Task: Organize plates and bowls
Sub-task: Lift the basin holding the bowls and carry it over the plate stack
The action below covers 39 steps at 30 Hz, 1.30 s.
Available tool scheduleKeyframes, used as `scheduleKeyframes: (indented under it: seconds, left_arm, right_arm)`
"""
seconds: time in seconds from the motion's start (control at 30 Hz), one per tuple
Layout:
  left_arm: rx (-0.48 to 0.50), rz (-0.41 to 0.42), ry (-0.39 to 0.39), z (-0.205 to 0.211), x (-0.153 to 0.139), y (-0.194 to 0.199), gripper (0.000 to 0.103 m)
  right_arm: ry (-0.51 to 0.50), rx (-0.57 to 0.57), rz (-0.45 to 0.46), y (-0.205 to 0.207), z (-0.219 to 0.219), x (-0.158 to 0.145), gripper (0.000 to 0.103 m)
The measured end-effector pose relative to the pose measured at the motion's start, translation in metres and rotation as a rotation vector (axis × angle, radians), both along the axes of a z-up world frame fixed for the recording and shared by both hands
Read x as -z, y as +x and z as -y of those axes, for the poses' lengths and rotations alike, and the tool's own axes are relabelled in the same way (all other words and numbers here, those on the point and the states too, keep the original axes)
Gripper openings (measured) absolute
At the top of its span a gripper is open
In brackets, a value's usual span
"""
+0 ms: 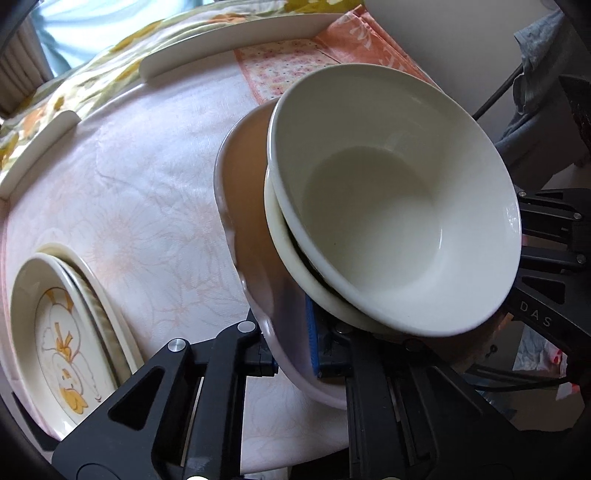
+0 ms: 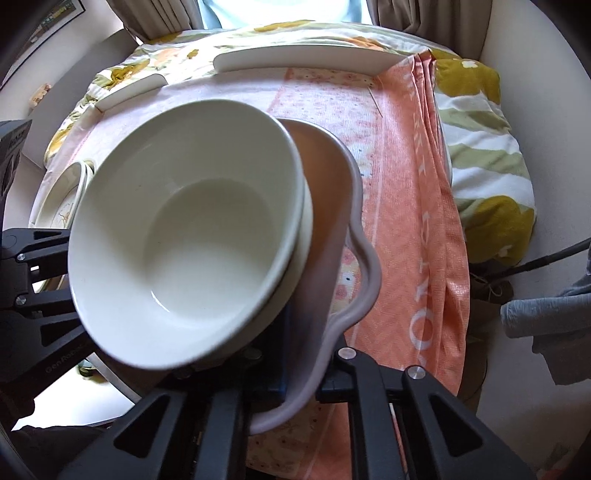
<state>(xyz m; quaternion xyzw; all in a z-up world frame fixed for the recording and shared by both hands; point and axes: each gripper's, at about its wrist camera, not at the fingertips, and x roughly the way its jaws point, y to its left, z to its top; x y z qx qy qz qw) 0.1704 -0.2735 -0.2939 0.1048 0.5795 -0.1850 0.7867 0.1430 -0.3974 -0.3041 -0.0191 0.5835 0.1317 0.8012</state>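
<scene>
Left tongs (image 1: 291, 354): clenched on the rim of a pale pinkish serving bowl (image 1: 243, 177) with a wavy, scalloped edge; blue pad inside the wall, black finger outside. Right tongs (image 2: 303, 373): clenched on the same bowl's (image 2: 332, 206) rim from the opposite side. The bowl is held between the two, tilted, above the surface.

Inside the pinkish bowl: two nested cream bowls. The upper cream bowl (image 1: 391, 199) sits askew in the lower cream bowl (image 1: 291, 258), of which only a rim crescent shows. In the right wrist view the upper cream bowl (image 2: 184, 229) fills the space left of the right tongs.

Surface (image 1: 147, 192): covered by a pale cloth with a faint floral print, bordered by raised white rim segments (image 1: 229, 44). Ahead of the left tongs, to their left: a stack of plates (image 1: 70, 332), the top one with an orange-and-white figure. Ahead of the right tongs, under and to the right of the held bowl: an orange towel (image 2: 413, 221) with white lettering, plus a lighter dotted cloth (image 2: 321, 85).

Room: a yellow-green floral blanket (image 2: 491, 147) beyond the surface; curtains (image 2: 162, 18) flanking a bright window; off-white walls.
</scene>
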Motion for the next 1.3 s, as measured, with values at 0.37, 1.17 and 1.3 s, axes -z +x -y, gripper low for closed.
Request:
scheduleKeyframes:
  seconds: [0.37, 1.17, 1.3]
  left_arm:
    - [-0.029, 0.058, -0.012, -0.005, -0.022, -0.004, 0.009]
    - [-0.186, 0.168, -0.04, -0.162, -0.135, -0.032, 0.009]
    - [-0.171, 0.139, -0.024, -0.199, -0.122, -0.032, 0.008]
  right_arm:
    - [0.025, 0.0, 0.058, 0.002, -0.003, -0.018, 0.01]
    - [0.053, -0.119, 0.169, -0.006, -0.135, -0.133, 0.01]
    - [0.077, -0.08, 0.137, -0.009, -0.171, -0.119, 0.01]
